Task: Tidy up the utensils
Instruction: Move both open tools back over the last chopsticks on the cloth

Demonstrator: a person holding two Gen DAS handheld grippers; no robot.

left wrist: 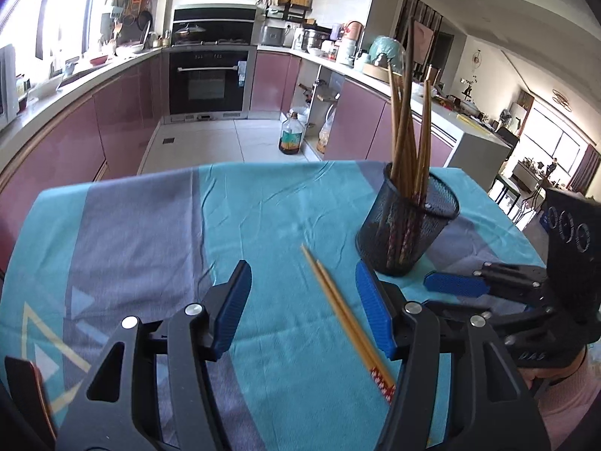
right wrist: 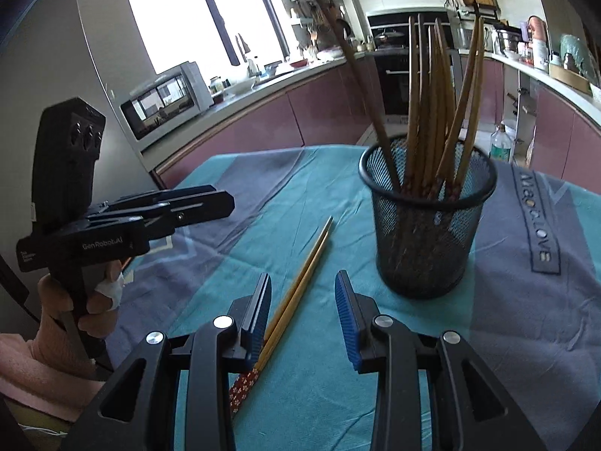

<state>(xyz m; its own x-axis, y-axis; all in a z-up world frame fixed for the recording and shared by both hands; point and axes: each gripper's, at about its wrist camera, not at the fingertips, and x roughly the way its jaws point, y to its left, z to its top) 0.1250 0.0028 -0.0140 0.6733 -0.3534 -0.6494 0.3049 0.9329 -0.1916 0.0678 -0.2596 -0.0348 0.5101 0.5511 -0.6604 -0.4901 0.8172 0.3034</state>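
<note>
While our left tool (left wrist: 302, 300) and right tool (right wrist: 303, 314) hang released, ribbed blue pads apart, two slim bamboo chopsticks (left wrist: 340, 310) with red patterned ends lie on the teal-grey tablecloth (left wrist: 150, 233), printed "LOVE", beside a round black mesh cup (right wrist: 426, 225) of chopsticks on the kitchen table.

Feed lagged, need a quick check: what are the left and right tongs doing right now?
Left tongs: open, holding nothing, above the loose pair of wooden chopsticks.
Right tongs: open, holding nothing.
</note>
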